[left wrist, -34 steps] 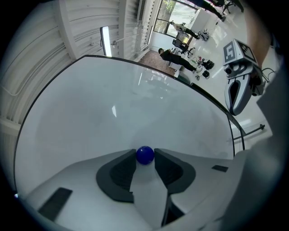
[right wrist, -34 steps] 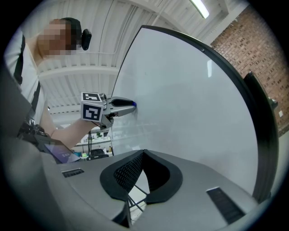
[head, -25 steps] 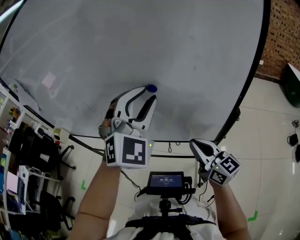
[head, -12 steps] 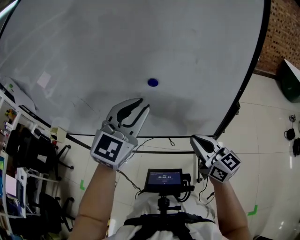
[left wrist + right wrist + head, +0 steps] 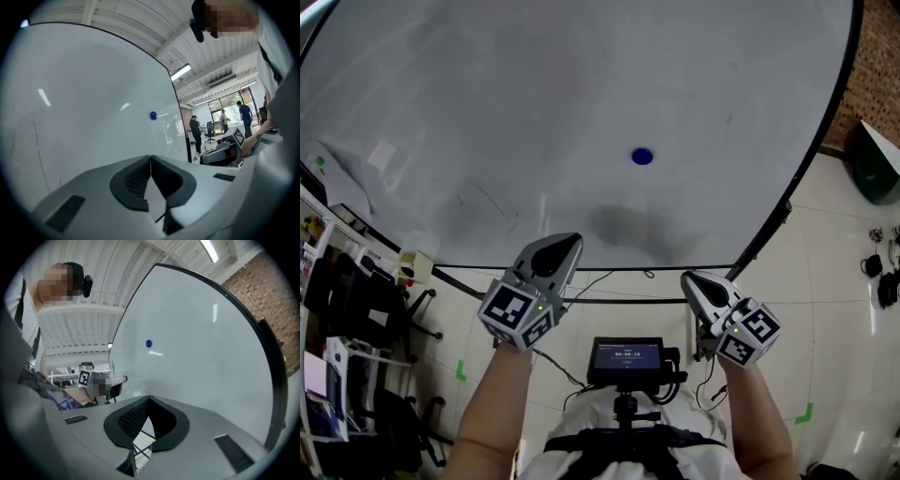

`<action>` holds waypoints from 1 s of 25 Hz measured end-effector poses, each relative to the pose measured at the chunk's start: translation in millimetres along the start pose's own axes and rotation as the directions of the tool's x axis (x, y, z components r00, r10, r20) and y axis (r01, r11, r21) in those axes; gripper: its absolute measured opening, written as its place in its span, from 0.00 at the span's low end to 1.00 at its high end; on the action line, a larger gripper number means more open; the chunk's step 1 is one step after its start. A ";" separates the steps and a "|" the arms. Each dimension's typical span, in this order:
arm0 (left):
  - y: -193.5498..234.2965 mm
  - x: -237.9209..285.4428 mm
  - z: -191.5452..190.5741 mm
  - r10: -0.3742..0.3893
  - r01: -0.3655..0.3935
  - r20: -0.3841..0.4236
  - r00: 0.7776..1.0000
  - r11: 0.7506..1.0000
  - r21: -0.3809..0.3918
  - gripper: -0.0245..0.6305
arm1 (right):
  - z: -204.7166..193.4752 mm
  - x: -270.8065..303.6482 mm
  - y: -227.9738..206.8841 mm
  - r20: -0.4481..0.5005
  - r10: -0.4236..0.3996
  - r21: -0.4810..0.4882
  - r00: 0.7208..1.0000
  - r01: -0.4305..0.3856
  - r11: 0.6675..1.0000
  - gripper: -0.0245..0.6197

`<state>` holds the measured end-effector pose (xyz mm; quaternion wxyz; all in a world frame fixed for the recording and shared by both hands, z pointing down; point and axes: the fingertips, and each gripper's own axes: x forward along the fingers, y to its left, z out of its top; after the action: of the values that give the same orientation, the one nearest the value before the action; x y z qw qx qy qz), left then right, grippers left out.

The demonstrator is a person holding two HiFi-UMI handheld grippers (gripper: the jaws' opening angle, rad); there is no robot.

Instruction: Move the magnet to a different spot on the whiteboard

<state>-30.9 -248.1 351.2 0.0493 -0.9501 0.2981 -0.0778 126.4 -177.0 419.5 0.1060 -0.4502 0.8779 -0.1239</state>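
Magnet (image 5: pixel 642 156), a small blue disc, clings to the whiteboard (image 5: pixel 581 84), a little right of centre and well above the lower edge, with bare board all round it. No gripper touches it.

The left gripper (image 5: pixel 561 248) hangs low by the board's bottom edge, well apart from the magnet. Its jaws have just been closing, and they meet tip to tip with nothing between them. The right gripper (image 5: pixel 694 284) sits lower right, also closed and empty.

With the magnet stuck alone and both grippers off the board, I judge the placing step done and the task at or near its end. If that spot stands, the next move asks only that both grippers stay clear of the board. If another shift is wanted, the left gripper would have to open, rise to the disc, straddle it and pull it off against the magnetic hold.

Nothing stands between gripper and magnet. A pale note (image 5: pixel 382 155) sticks far off at the board's left. The black frame (image 5: pixel 806 159) runs down the right side, a screen (image 5: pixel 630 358) on a stand sits below between the arms, cluttered shelves (image 5: pixel 337 309) stand at the left, and a brick wall (image 5: pixel 877 66) shows at the right.
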 end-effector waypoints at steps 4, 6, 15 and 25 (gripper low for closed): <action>8.9 -34.3 -28.4 0.003 -0.004 -0.017 1.000 0.998 -0.068 0.09 | -8.2 10.4 21.8 -0.005 -0.006 -0.002 1.000 0.006 1.000 0.09; 14.2 -53.9 -40.8 0.006 -0.008 -0.020 1.000 0.995 -0.103 0.09 | -12.0 15.7 34.1 -0.009 -0.008 -0.005 1.000 0.008 1.000 0.09; 4.9 -133.1 -106.9 -0.098 0.081 -0.077 0.992 0.975 -0.209 0.09 | -37.6 37.2 104.4 -0.029 0.012 -0.011 1.000 -0.012 1.000 0.09; -11.0 -191.9 -145.3 -0.186 0.162 -0.081 0.979 0.956 -0.247 0.09 | -74.9 38.7 170.1 -0.063 -0.021 0.001 0.998 0.021 1.000 0.09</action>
<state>-206.0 -135.8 472.8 -0.0880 -0.9663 0.2226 -0.0944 -48.1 -103.6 434.2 0.0776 -0.4551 0.8759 -0.1398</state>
